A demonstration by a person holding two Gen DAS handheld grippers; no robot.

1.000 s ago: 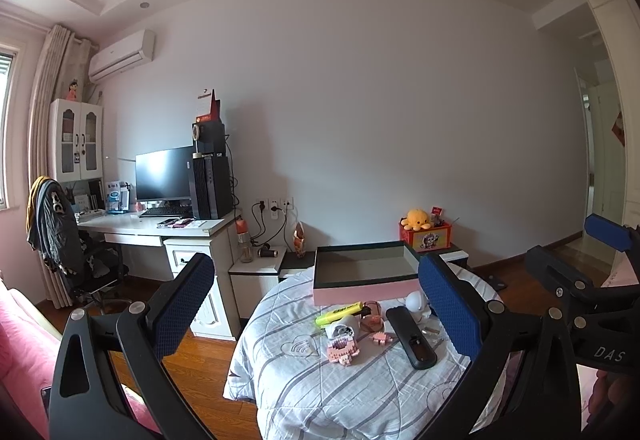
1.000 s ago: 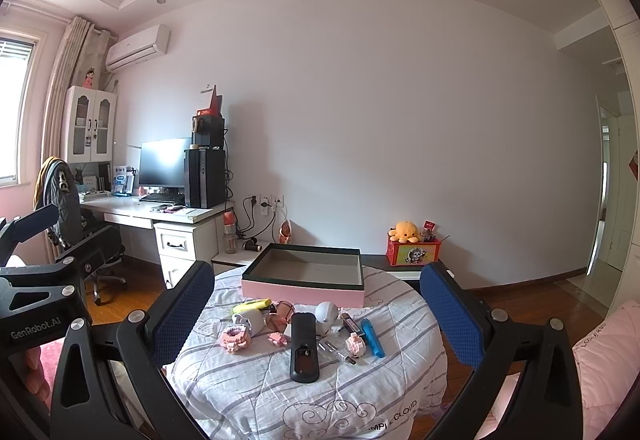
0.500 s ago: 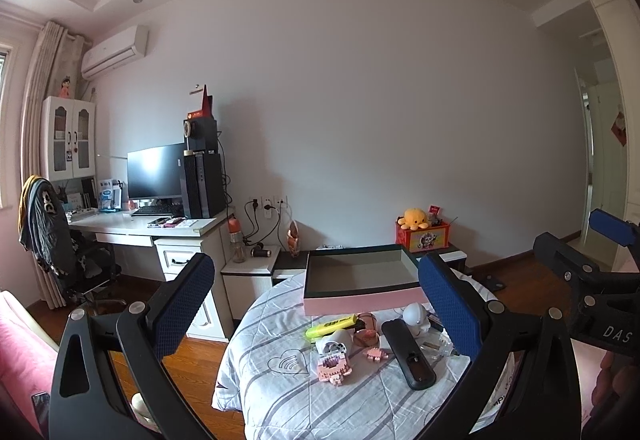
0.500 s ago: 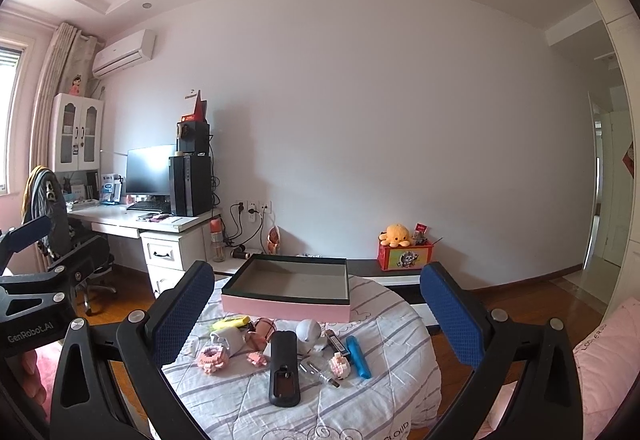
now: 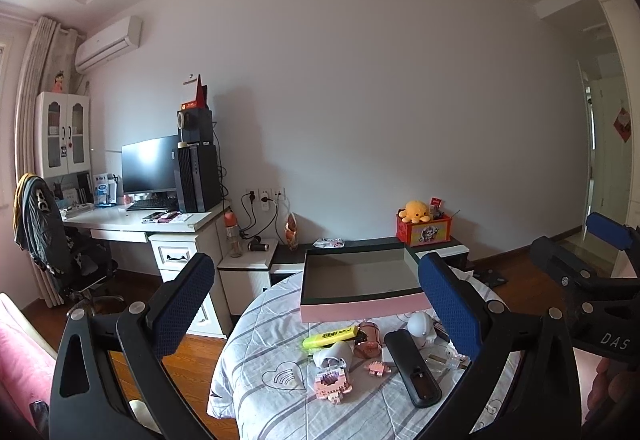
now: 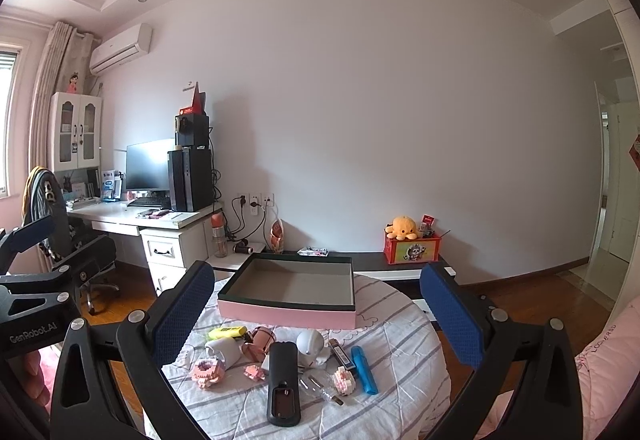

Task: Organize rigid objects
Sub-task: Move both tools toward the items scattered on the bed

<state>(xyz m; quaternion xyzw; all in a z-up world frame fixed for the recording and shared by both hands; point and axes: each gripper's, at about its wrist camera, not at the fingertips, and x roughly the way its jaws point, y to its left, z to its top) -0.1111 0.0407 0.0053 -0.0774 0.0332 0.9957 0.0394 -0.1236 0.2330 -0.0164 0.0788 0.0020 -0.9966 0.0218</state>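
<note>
Clutter crowds the round table [image 6: 400, 324] in front of the pink box [image 6: 288, 314]: a yellow highlighter [image 6: 227, 332], a white figurine [image 6: 310, 344], brick toys, a blue pen [image 6: 364, 370]. The black remote [image 6: 283, 384] lies among them, long axis running toward the box. Both the left gripper [image 5: 316, 312] and the right gripper [image 6: 316, 314] hover with jaws spread wide, holding nothing.

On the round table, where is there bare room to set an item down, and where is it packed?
The pink-sided open box is empty inside. Bare striped cloth lies right of the blue pen, and also at the near edge left of the black remote control. Between box and remote, the small toys crowd together.
</note>
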